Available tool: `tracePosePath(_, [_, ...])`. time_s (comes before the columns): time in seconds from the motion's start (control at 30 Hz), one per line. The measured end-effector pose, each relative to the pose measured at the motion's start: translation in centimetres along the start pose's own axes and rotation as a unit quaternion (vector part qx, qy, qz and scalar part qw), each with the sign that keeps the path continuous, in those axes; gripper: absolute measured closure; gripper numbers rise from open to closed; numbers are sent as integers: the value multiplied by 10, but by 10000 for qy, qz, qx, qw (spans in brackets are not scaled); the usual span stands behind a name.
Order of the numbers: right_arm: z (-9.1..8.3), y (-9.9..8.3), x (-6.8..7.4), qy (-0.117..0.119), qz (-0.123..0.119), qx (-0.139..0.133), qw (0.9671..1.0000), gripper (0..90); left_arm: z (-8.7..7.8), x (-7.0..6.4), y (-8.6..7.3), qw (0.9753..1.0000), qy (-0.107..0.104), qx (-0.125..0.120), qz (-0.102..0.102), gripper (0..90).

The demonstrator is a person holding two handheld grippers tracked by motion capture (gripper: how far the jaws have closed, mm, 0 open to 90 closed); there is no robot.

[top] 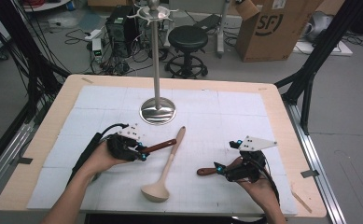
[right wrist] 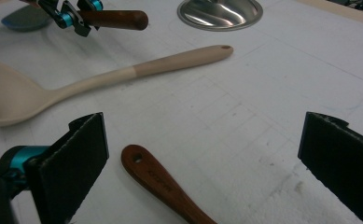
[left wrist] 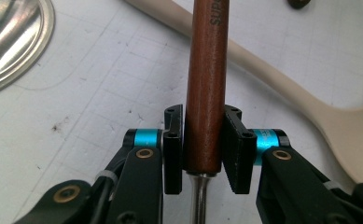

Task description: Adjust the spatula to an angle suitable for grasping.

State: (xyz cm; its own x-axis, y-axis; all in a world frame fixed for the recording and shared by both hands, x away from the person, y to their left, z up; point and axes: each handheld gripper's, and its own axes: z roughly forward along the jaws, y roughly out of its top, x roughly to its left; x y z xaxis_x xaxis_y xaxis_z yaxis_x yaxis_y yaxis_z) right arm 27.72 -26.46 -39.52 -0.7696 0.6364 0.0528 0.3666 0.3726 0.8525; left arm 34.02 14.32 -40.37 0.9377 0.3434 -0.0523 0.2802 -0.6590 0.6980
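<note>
Left hand-held gripper (top: 143,153), near the surface's (top: 44,135) front-left: jaws clamped on a dark brown wooden handle (left wrist: 206,84), pads pressed against both sides of it. A metal shank leaves the handle's near end and runs back between the jaws; what tool it belongs to cannot be told. Handle's free end points right and slightly away in the high view, toward the ladle. Printed lettering on the handle, too partial to read.

Right hand-held gripper (top: 219,168), front-right: jaws wide apart, nothing between the pads. A second brown wooden handle (right wrist: 163,184) lies flat on the surface between the spread jaws, touching neither. Hanging hole near its rounded end, which points left in the high view.

Beige ladle (top: 166,166) lies flat between the two grippers, bowl toward the person, slim handle running away toward the stand's base. Handle two-toned: paler near the bowl, slightly tan toward the tip, small hole at the tip. Just beside the held handle's free end; contact cannot be told.

Polished metal stand (top: 157,70), upright, centre-back of the surface: round dished base (top: 157,112), thin post, hooked arms at the top. Nothing hanging on them.

White gridded mat (top: 244,116) covers most of the surface, scuffed in places
</note>
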Motion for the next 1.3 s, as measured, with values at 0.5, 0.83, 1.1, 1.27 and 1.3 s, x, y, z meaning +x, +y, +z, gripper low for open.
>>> tracePosePath(0.5, [14,28,15,499,254,-402,9976,4,-14,2,8,9989,-132,-374,-245,732])
tracePosePath(0.83, [29,48,24,543,254,-515,9969,4,-20,1,23,9982,-204,-524,-225,733])
tracePosePath(1.1, [37,58,28,537,156,-909,9943,164,-23,-1,35,9972,-238,-674,-202,734])
tracePosePath(1.27, [43,66,30,625,256,-932,9934,184,-25,-2,44,9966,-274,-767,-158,734])
tracePosePath(1.3, [45,67,30,657,265,-916,9933,204,-25,-2,45,9966,-272,-769,-145,734])
